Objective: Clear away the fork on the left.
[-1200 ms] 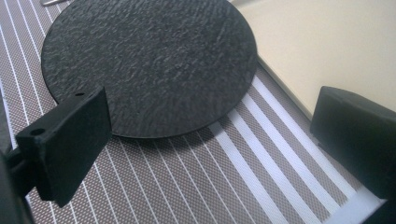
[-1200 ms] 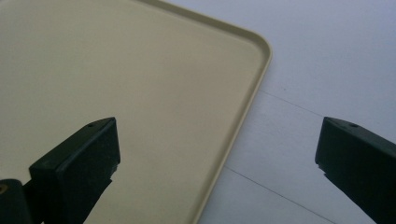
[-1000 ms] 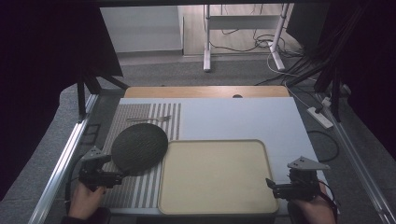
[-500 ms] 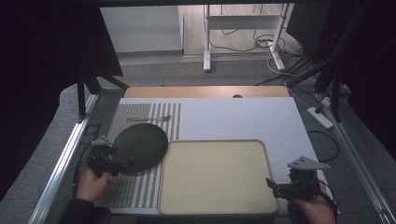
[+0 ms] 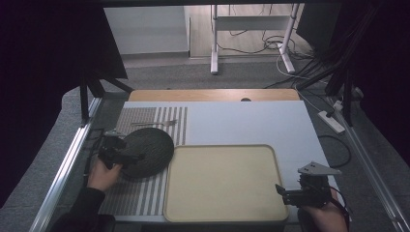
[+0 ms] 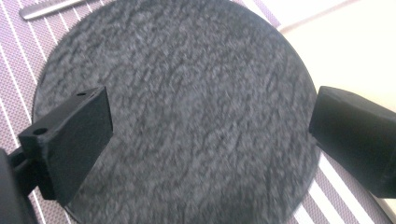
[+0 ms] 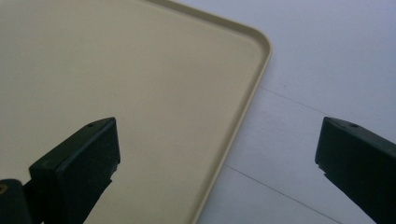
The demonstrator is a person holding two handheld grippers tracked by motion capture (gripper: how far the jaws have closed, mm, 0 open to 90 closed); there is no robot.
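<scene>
i count one dark round plate (image 5: 145, 152) on the table, and it lies flat on the one striped placemat (image 5: 140, 193) at the left, its right edge just beside the one beige tray (image 5: 222, 183). my left gripper (image 5: 126, 155) hangs over the plate's left part; in the left gripper view the plate (image 6: 187, 107) spreads between my two black jaws, which stand wide apart and hold nothing, one over the plate's left side and the other past its right edge. whether the jaws touch the plate i cannot tell. one fork (image 5: 154, 123) lies on the placemat just beyond the plate, and its handle end (image 6: 51, 7) peeks in at the top of the left gripper view. my right gripper (image 5: 285, 192) sits at the tray's near right corner, jaws spread wide and empty; in the right gripper view the tray's rim (image 7: 252, 93) runs between them, with one jaw above the tray and the other above the white table (image 7: 327, 56). two hands, two grippers, both holding nothing.
</scene>
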